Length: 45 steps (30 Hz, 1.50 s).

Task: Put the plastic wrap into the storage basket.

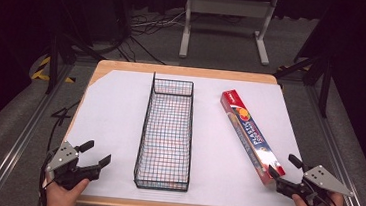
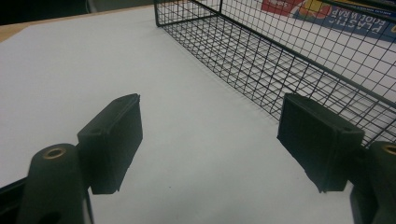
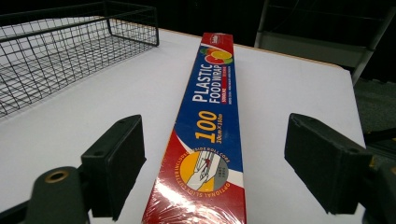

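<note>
Plastic food wrap box [image 1: 251,135] lies flat on the white-covered tabletop [image 1: 114,117] in the high view, slanting away from the right gripper [image 1: 281,168], whose jaws stand apart on either side of the box's near end. Beyond that gripper's left jaw, the black wire basket [image 1: 166,134] runs lengthwise down the middle of the tabletop. The left gripper [image 1: 98,154] sits at the near left corner with its jaws spread, nothing between them, pointing toward the basket's near end.

In the left gripper view, the left gripper [image 2: 209,142] has its jaws wide apart over bare white tabletop [image 2: 93,60]; the wire basket [image 2: 280,60] stretches away just behind the right jaw.

In the right gripper view, the right gripper [image 3: 212,161] holds its jaws open, the plastic food wrap box [image 3: 210,126] running between them and on ahead, a gap at each pad. The wire basket [image 3: 60,51] stands well off past the left jaw.
</note>
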Each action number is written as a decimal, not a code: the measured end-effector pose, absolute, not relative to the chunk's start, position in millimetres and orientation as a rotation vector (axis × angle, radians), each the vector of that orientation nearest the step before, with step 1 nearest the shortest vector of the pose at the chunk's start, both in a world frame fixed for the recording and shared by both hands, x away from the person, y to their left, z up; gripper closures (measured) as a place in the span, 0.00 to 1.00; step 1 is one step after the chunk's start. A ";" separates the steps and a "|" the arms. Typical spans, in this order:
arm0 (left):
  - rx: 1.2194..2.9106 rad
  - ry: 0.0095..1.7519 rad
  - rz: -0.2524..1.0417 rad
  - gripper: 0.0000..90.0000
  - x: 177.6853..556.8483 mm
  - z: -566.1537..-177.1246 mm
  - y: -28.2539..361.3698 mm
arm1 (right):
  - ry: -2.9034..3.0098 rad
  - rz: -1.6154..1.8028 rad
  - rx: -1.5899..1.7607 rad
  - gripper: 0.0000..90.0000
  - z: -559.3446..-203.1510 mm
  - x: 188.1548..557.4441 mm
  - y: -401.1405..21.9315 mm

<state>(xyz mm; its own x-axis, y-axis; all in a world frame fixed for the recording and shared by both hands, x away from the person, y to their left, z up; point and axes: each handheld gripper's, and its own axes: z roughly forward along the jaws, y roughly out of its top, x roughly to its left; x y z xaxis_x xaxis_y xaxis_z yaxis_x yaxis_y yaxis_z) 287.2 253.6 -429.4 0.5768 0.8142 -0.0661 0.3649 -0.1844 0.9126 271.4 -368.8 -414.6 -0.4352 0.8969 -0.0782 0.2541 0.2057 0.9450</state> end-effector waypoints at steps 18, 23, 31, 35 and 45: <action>1.780 0.987 0.540 0.25 285.9 -431.5 253.1 | 1.831 1.278 1.110 0.22 -394.3 275.4 -363.8; 1.783 0.995 0.536 0.25 286.7 -432.3 252.6 | 1.874 1.242 1.126 0.22 -379.9 287.6 -357.1; 1.786 0.996 0.533 0.25 287.7 -433.0 253.3 | 1.947 1.148 1.204 0.21 -362.7 312.5 -350.5; 1.780 1.000 0.530 0.25 288.0 -433.2 253.6 | 1.961 1.124 1.218 0.21 -357.6 322.6 -348.3; 1.785 1.003 0.524 0.25 288.3 -433.6 252.8 | 2.040 1.011 1.254 0.20 -337.3 359.3 -336.9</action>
